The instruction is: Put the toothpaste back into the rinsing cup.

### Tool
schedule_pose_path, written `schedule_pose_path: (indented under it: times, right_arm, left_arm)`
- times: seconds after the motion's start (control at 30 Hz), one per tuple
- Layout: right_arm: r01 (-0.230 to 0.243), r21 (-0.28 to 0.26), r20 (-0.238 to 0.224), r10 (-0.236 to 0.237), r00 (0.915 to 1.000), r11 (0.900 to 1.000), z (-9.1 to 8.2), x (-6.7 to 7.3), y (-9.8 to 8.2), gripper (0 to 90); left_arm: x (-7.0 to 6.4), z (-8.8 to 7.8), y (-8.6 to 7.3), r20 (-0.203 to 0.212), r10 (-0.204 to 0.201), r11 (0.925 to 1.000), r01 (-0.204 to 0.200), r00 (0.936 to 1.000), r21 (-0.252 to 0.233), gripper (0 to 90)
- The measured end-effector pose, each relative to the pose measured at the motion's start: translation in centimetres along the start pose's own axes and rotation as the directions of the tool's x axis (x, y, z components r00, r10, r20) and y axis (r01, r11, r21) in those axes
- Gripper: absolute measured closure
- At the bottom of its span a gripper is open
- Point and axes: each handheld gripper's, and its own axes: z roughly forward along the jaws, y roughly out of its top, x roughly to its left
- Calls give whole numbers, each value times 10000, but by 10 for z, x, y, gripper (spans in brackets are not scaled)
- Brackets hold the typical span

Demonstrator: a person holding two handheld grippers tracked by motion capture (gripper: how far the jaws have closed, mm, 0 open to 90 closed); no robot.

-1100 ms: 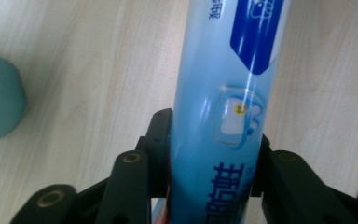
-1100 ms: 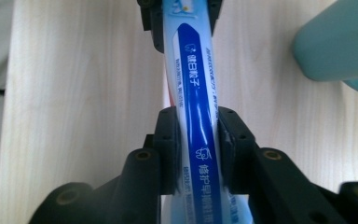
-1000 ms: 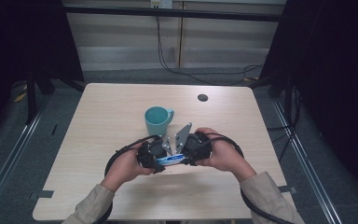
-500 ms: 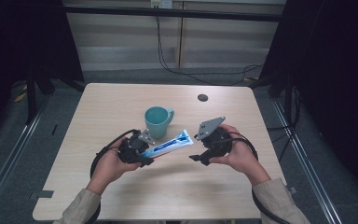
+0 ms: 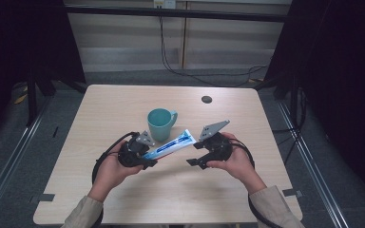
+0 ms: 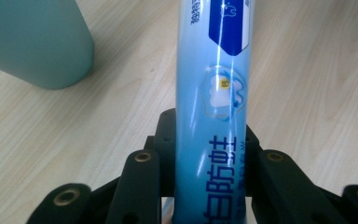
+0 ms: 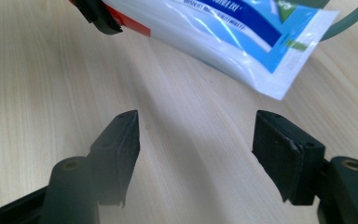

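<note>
From the high view, the left gripper is closed on the cap end of a toothpaste tube, holding it off the table at a slant. The tube runs just in front of a teal mug, its flat crimped end rising past the mug's handle side. The right gripper sits beyond that crimped end, on the side away from the mug, with nothing in it; its jaws have just been closing a little but stand well apart. With the tube's whole weight carried at one end, the slant likely aims the free end toward the mug or the other hand, though which one cannot be told.

In the left gripper view, the black jaws press on both sides of the tube, which runs straight away from the camera. The mug stands on the table to the tube's left, close by but not touching. The grip looks firm and centred, a sound hold for steering the far end.

In the right gripper view, the fingertips are spread over bare wood with a clear gap between them. The tube's crimped end hangs above and ahead of the jaws, apart from both pads. Part of the mug's handle curves in behind it. The wide stance suggests readiness to take hold again.
</note>
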Motion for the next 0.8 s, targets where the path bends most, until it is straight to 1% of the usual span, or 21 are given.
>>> schedule_pose_path:
  times: [0.07, 0.1, 0.13, 0.17, 0.23, 0.27, 0.3, 0.33, 0.37, 0.4, 0.43, 0.47, 0.5, 0.6, 0.63, 0.67, 0.73, 0.8]
  right_arm:
    - [-44, -40, -14, 44, 10000, 10000, 2, 0, 0, 327]
    - [-247, -199, -159, 243, 9996, 9995, 5, 1, 1, 334]
    - [-336, -271, -177, 331, 9993, 9991, 6, 1, 2, 339]
    - [-447, -381, -274, 437, 9987, 9983, 8, 0, 3, 340]
    - [-518, -466, -317, 503, 9982, 9976, 8, 1, 4, 341]
    - [-782, -527, -446, 759, 9961, 9955, 9, 1, 7, 344]
    - [-864, -535, -446, 841, 9955, 9948, 9, 1, 8, 345]
    - [-918, -603, -542, 886, 9946, 9940, 9, 1, 9, 348]
    - [-1012, -584, -498, 983, 9939, 9932, 9, 1, 11, 350]
    - [-1012, -584, -498, 983, 9939, 9932, 9, 1, 11, 350]
    - [-1099, -655, -502, 1067, 9930, 9918, 8, 1, 12, 353]
    - [-1099, -655, -502, 1067, 9930, 9918, 8, 1, 12, 353]
    - [-1290, -720, -528, 1254, 9907, 9890, 7, 0, 13, 374]
    - [-1383, -790, -568, 1340, 9893, 9872, 6, 0, 14, 375]
    - [-1552, -875, -543, 1508, 9871, 9840, 4, 0, 16, 375]
    - [-1680, -964, -646, 1622, 9846, 9811, 4, -1, 17, 380]
    - [-1887, -1082, -623, 1828, 9812, 9760, 2, -1, 19, 398]
    - [-2125, -1197, -609, 2065, 9765, 9698, 1, -2, 20, 433]
  left_arm:
    - [-1, 0, 0, 13, -49, 10000, 49, 10000, -11, 707]
    - [-1, 0, 1, -38, 2, 10000, -2, 10000, -28, 707]
    - [-1, 1, 1, 14, -13, 10000, 13, 10000, -57, 708]
    - [-2, 1, 1, -36, -48, 9999, 47, 10000, -110, 707]
    - [-2, 2, 1, 17, -68, 9999, 68, 10000, -125, 707]
    - [-3, 3, 1, 51, -95, 9998, 96, 9999, -172, 707]
    - [-3, 3, 1, 93, -155, 9995, 158, 9998, -263, 708]
    - [-3, 3, 1, 93, -155, 9995, 158, 9998, -263, 707]
    - [-3, 3, 1, 67, -151, 9995, 153, 9999, -265, 707]
    - [-3, 3, 1, 67, -151, 9995, 153, 9999, -265, 707]
    - [-3, 3, 1, -9, -86, 9997, 86, 10000, -236, 707]
    - [-3, 3, 1, -9, -86, 9997, 86, 10000, -236, 707]
    - [-4, 3, 1, 34, -103, 9995, 104, 9999, -295, 706]
    - [-5, 4, 2, 81, -101, 9994, 103, 9999, -319, 705]
    - [-6, 4, 2, 52, -61, 9996, 63, 10000, -293, 705]
    - [-6, 5, 2, 60, -43, 9995, 45, 10000, -310, 704]
    - [-7, 5, 2, 110, -44, 9992, 49, 9999, -397, 704]
    - [-8, 6, 2, 109, -99, 9989, 104, 9999, -463, 703]
